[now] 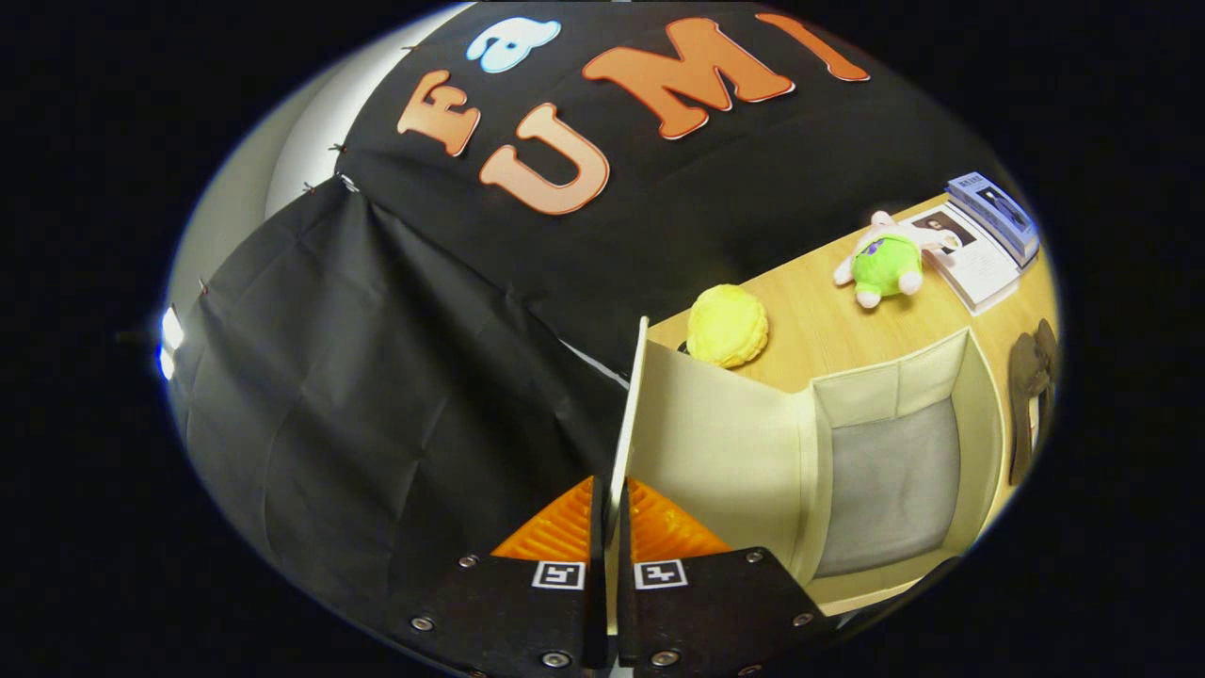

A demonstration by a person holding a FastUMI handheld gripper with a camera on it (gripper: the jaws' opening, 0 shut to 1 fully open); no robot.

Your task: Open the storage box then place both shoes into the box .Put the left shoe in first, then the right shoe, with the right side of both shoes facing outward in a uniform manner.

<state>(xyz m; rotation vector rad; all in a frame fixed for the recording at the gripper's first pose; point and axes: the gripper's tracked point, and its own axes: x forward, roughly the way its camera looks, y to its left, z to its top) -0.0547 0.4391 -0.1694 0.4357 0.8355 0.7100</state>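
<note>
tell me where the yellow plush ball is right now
In the gripper view, the yellow plush ball sits on the wooden table, just behind the open storage box and left of the green plush toy.

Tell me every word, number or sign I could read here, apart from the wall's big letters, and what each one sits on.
White booklet on the table: print too small to read.
Blue book next to it: cover text too blurred to read.
Claw fingers: no words, just a square black-and-white code marker on each.
Lid of the storage box, which the claw is shut on: no text.
</note>
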